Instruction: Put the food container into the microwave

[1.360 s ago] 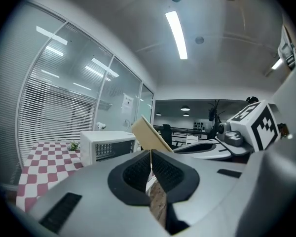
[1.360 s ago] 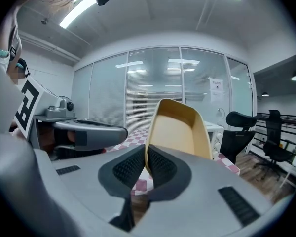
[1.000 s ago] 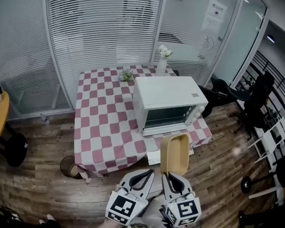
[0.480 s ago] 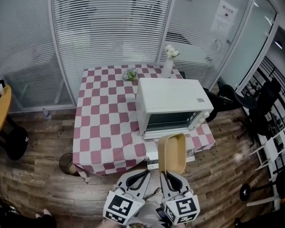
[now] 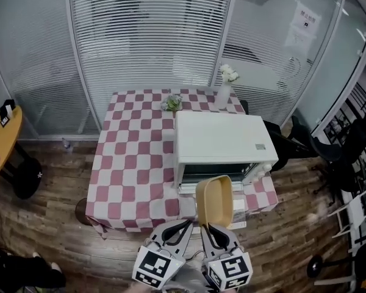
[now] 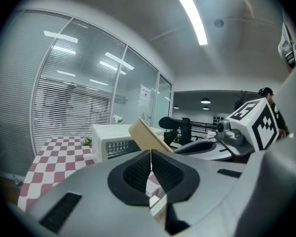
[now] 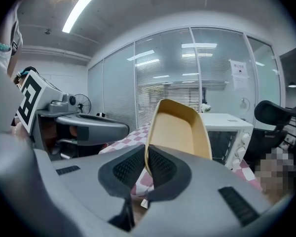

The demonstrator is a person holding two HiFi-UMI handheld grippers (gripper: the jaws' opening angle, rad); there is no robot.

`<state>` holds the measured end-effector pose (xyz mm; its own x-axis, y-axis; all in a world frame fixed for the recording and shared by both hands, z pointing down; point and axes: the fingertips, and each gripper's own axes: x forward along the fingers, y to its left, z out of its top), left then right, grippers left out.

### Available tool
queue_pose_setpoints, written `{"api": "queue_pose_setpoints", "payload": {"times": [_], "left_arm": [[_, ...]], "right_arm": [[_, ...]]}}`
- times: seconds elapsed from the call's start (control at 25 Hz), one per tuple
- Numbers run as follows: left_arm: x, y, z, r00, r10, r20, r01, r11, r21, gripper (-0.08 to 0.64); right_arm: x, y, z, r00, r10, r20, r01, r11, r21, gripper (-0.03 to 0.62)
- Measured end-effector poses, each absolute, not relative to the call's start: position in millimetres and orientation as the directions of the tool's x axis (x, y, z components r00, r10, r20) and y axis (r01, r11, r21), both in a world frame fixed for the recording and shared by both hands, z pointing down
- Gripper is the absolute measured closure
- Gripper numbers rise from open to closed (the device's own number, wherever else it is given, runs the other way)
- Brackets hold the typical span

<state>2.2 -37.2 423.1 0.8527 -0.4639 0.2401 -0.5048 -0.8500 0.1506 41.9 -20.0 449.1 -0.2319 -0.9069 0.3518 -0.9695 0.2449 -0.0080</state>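
Tan food container [image 5: 215,199] has drawn up to the white microwave [image 5: 218,140] front.
Its near rim sits clamped in the right tool [image 5: 209,227]; the left tool [image 5: 184,226], at 9 o'clock, is closed and empty.

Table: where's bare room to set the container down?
Whole left half of the checkered table is bare, bordered by the microwave on the right and the small plant at the back. Right half is crowded: microwave, vase behind it.

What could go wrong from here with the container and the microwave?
1. The right gripper pinches the food container by one rim edge only, so it could pivot or slip.
2. The microwave door looks closed. The container may bump its front unless the left gripper, shut and empty, opens it first.
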Motion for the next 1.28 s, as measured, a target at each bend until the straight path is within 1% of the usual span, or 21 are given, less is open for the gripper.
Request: {"api": "queue_pose_setpoints", "payload": {"times": [0.28,0.64,0.84,1.28], "left_arm": [[43.0,-55.0,423.3,0.82,-0.511,0.257,-0.555,-0.819,0.143,0.546],[64.8,-62.8,430.3,0.763,-0.579,0.288,-0.632,-0.762,0.14,0.546],[76.1,-63.7,427.1,0.741,-0.609,0.284,-0.66,-0.738,0.14,0.546],[102.3,-60.5,436.2,0.694,-0.659,0.29,-0.714,-0.682,0.159,0.546]], "right_arm": [[77.5,-34.3,462.0,-0.31,-0.873,0.376,-0.948,0.315,-0.05,0.578],[97.0,-41.1,484.1,-0.443,-0.788,0.428,-0.891,0.442,-0.108,0.579],[101.0,-41.8,492.6,-0.501,-0.738,0.452,-0.855,0.503,-0.126,0.58],[127.3,-45.1,522.8,-0.542,-0.633,0.553,-0.798,0.594,-0.102,0.579]]}}
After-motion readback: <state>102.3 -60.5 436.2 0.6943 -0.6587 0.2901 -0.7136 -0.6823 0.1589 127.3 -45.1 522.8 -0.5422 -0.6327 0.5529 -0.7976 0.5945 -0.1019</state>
